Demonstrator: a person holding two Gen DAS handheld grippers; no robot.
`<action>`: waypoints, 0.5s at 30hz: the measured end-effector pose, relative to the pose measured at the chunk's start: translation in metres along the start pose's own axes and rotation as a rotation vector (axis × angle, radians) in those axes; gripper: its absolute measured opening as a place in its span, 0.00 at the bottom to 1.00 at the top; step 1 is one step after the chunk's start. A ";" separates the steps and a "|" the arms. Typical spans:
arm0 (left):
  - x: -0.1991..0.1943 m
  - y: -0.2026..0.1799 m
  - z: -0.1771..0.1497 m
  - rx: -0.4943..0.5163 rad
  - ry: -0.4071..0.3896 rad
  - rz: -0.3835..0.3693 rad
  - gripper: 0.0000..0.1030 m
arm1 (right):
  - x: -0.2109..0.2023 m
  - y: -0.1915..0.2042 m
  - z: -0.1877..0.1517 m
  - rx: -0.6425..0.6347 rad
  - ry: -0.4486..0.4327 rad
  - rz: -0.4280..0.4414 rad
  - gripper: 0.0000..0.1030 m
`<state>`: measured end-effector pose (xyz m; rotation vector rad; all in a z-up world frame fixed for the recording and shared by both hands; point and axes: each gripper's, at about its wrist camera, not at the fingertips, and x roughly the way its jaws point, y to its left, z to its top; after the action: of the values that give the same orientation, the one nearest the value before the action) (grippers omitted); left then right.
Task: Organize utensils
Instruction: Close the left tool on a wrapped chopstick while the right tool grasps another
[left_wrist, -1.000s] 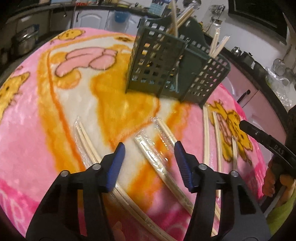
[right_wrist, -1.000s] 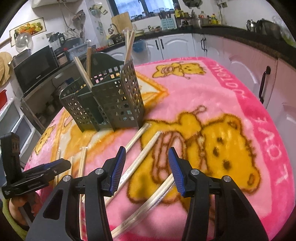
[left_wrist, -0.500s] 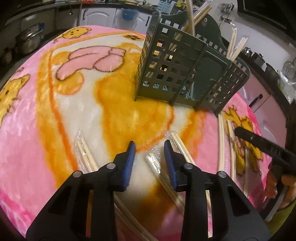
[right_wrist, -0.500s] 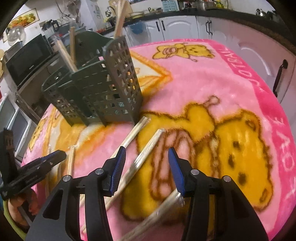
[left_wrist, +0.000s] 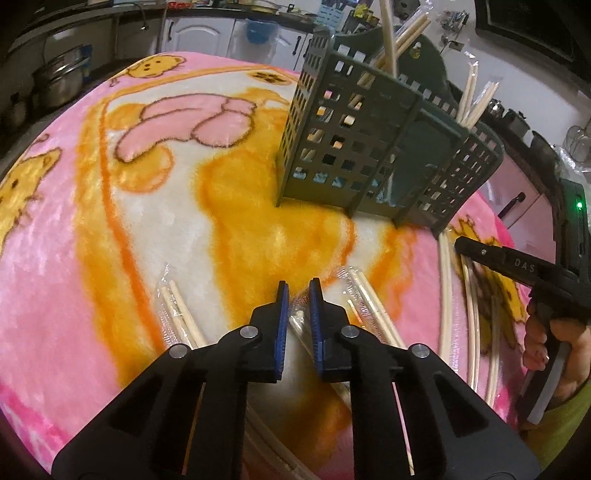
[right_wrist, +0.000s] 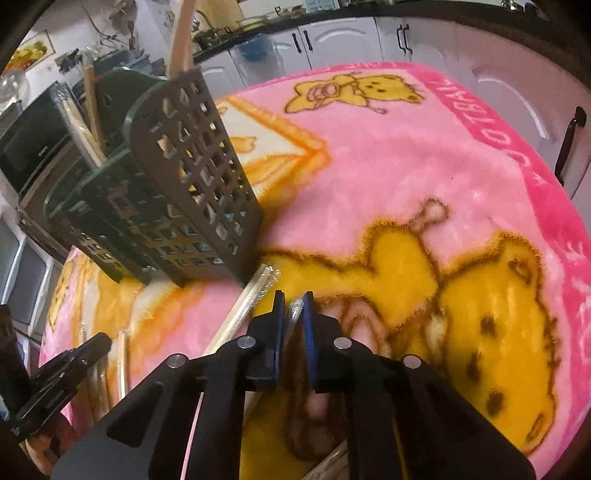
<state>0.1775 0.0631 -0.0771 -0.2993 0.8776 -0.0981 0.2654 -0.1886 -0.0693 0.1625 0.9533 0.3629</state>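
A dark green slotted utensil caddy (left_wrist: 373, 147) stands on the pink cartoon blanket, with several wrapped chopstick pairs upright in it; it also shows in the right wrist view (right_wrist: 166, 199). My left gripper (left_wrist: 296, 295) is shut on a plastic-wrapped chopstick pair (left_wrist: 300, 318) lying in front of the caddy. My right gripper (right_wrist: 294, 301) is shut on another wrapped chopstick pair (right_wrist: 294, 308) near the caddy's corner. More wrapped pairs lie loose on the blanket (left_wrist: 177, 314), (left_wrist: 373, 302), (right_wrist: 251, 295).
Several chopsticks lie at the blanket's right side (left_wrist: 447, 288) beside the right gripper's body (left_wrist: 517, 266). Kitchen counters and white cabinets (right_wrist: 351, 37) ring the table. A microwave (right_wrist: 33, 147) and pots (left_wrist: 59, 81) stand behind.
Both grippers moved forward and lower toward the blanket and closed, each onto a wrapped chopstick pair. The caddy appears nearer in both views.
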 end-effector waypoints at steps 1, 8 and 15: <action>-0.004 -0.001 0.001 0.007 -0.014 -0.014 0.05 | -0.006 0.001 0.000 -0.003 -0.021 0.011 0.09; -0.030 -0.012 0.009 0.046 -0.089 -0.057 0.04 | -0.053 0.014 0.000 -0.038 -0.157 0.050 0.08; -0.055 -0.028 0.011 0.069 -0.153 -0.090 0.03 | -0.095 0.029 -0.001 -0.060 -0.274 0.069 0.07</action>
<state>0.1525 0.0500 -0.0213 -0.2776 0.7078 -0.1864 0.2084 -0.1970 0.0117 0.1855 0.6666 0.4203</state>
